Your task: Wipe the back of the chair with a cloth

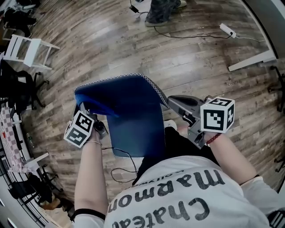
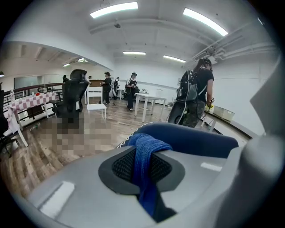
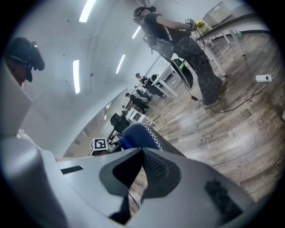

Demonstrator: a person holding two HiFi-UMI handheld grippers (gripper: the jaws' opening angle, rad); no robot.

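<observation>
The chair back (image 1: 133, 111) stands straight before me, between my 2 grippers. My left gripper (image 2: 141, 169) is at its left edge, with the cloth (image 2: 149, 144) between the jaws and draped over that edge. My right gripper (image 3: 139, 176) is just beside its right edge. Beyond the chair back, 1 person (image 1: 162, 11) stands on the floor. A power strip (image 1: 227, 30) lies on the floor to that person's right. A small chair (image 1: 26, 49) stands far off to my left.
</observation>
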